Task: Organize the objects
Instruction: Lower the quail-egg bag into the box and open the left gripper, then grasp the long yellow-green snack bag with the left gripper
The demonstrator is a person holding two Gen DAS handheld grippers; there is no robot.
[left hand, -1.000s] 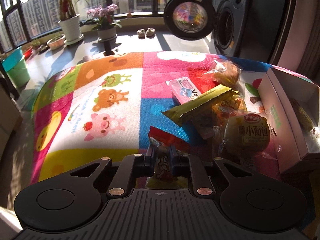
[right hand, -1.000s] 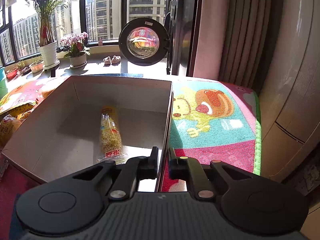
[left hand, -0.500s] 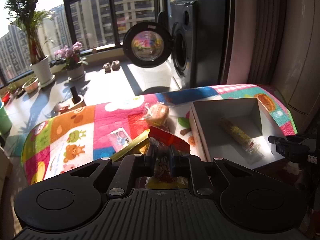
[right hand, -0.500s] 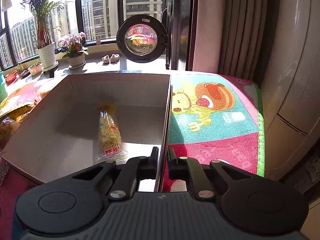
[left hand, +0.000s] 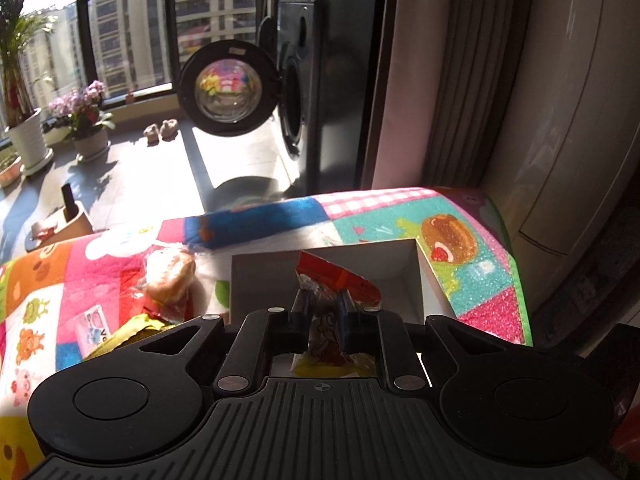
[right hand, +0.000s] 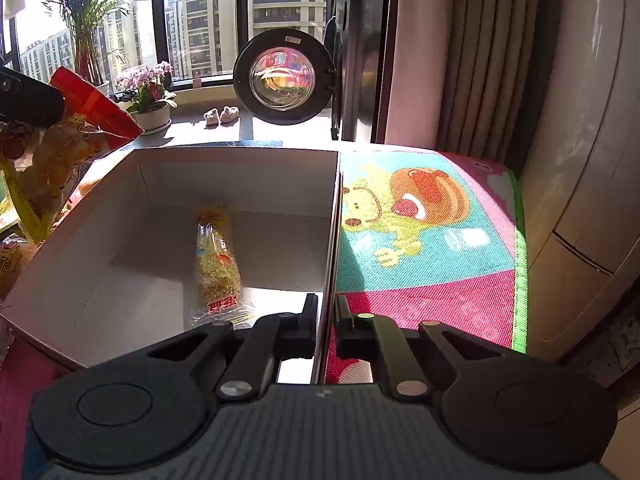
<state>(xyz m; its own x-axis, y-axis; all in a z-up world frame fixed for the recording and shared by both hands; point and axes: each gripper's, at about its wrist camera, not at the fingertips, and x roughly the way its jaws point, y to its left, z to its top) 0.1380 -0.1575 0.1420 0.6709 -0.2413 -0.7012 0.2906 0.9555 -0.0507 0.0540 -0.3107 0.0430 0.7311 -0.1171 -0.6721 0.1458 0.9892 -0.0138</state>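
Observation:
My left gripper [left hand: 324,306] is shut on a snack bag with a red top [left hand: 340,278] and holds it in the air above the white cardboard box [left hand: 264,276]. The same bag [right hand: 80,120] hangs at the far left of the right wrist view, over the box's left wall. My right gripper [right hand: 327,312] is shut on the box's right wall [right hand: 330,240]. A long yellow noodle packet [right hand: 218,264] lies on the box floor.
A wrapped bun [left hand: 170,276], a pink card [left hand: 94,328] and a yellow-green packet [left hand: 132,334] lie on the colourful mat [left hand: 44,280] left of the box. Another bun packet [right hand: 14,256] lies left of the box. A washing machine with an open door [left hand: 228,88] stands behind.
My left gripper has lifted the snack bag off the pile and carried it right, over the box. My right gripper has stayed clamped on the box wall.

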